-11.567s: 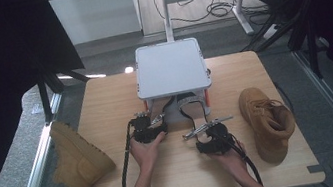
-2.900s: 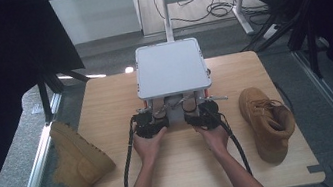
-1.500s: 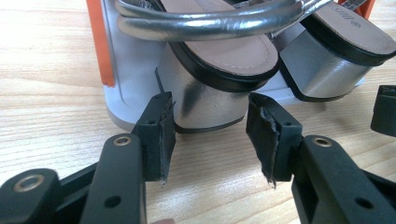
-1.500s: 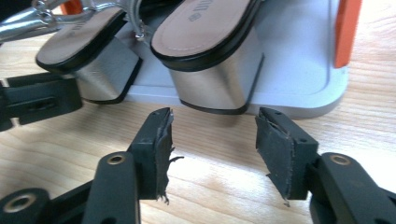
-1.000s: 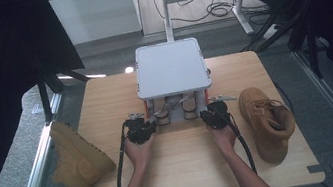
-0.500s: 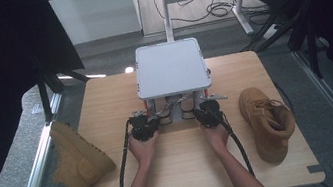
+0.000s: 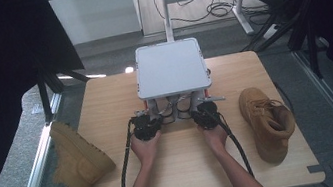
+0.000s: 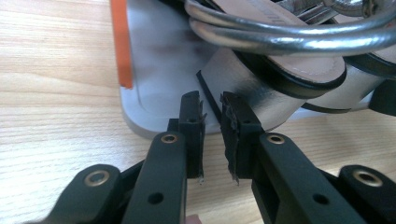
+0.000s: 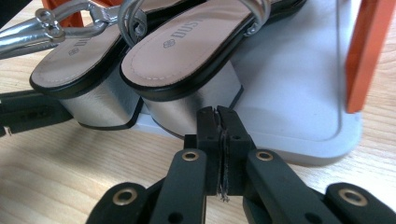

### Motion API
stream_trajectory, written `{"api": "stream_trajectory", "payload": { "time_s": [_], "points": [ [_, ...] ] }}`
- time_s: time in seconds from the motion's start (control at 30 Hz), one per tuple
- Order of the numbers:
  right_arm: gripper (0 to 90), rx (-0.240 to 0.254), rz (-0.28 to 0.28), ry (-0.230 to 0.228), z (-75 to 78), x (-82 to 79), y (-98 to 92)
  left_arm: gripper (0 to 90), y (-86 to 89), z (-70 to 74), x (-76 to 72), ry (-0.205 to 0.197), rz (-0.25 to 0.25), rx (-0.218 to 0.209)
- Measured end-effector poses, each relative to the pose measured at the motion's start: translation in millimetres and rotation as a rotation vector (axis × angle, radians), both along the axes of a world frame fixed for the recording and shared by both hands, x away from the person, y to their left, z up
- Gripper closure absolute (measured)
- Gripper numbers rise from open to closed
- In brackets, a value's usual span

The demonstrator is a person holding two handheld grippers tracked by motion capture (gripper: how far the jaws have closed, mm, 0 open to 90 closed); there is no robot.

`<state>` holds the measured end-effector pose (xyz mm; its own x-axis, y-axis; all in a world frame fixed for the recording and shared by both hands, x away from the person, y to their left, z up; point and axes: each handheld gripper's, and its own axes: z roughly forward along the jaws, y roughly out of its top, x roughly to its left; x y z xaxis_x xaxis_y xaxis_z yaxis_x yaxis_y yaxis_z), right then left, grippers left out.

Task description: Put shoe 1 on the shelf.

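A pair of silver block-heel sandals [image 9: 187, 51] stands on the grey base plate [image 9: 299, 107] of a small two-level rack [image 7: 170, 67], heels toward me. My left gripper [image 8: 212, 100] hovers low over the table with its jaws slightly open. Its tips are just in front of one silver heel [image 8: 261, 88], with nothing between them. My right gripper [image 9: 218, 112] is shut and empty, its tips close to the other sandal's heel [image 9: 196, 100]. In the high view, the left gripper [image 7: 145, 126] and the right gripper [image 7: 205, 114] sit side by side at the rack's front edge.
A tan boot [image 7: 75, 156] lies on its side at the table's left edge, partly overhanging it. A second tan boot [image 7: 267, 120] stands at the right. Orange posts [image 9: 366, 51] hold up the rack's grey top. Bare wood lies in front of the hands.
The sandals, in front of the rack 11.6 s ago, now rest on its lower level. In the last second the right gripper slid left toward the rack's middle, and the left edged right.
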<state>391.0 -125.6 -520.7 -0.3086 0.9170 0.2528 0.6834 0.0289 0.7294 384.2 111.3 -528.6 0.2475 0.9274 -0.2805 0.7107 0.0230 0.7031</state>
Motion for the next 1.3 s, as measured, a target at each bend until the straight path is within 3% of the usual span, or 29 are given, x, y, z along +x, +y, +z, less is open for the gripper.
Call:
{"api": "stream_trajectory", "payload": {
  "time_s": [0.33, 0.5, 0.73, 0.8, 0.97, 1.1, 1.3],
  "points": [
    [85.8, 0.022, 0.056, -0.023, 5.7, -22.1, -10.1, 83.0, 21.9, 2.1, -23.2, -0.031, -0.034, -0.016],
    [82.9, -0.018, 0.099, -0.019, 5.7, -31.5, -8.9, 82.5, 23.8, 8.6, -38.0, -0.048, -0.067, -0.024],
    [72.0, -0.015, 0.141, -0.004, 7.0, -49.4, -10.0, 69.8, 25.8, 16.8, -53.0, -0.022, -0.151, -0.031],
    [67.9, -0.014, 0.15, -0.01, 7.8, -55.8, -10.9, 64.6, 24.1, 18.2, -59.8, -0.027, -0.178, -0.003],
    [57.4, 0.01, 0.163, -0.01, 6.9, -70.3, -14.3, 57.7, 27.0, 17.1, -72.0, -0.03, -0.226, -0.017],
    [52.5, -0.026, 0.17, -0.027, 5.6, -82.9, -17.9, 54.3, 36.6, 13.6, -81.8, -0.019, -0.244, -0.024],
    [47.7, -0.038, 0.206, -0.035, 0.2, -104.6, -30.0, 50.9, 49.9, 5.2, -102.1, -0.003, -0.265, 0.01]
  ]
}}
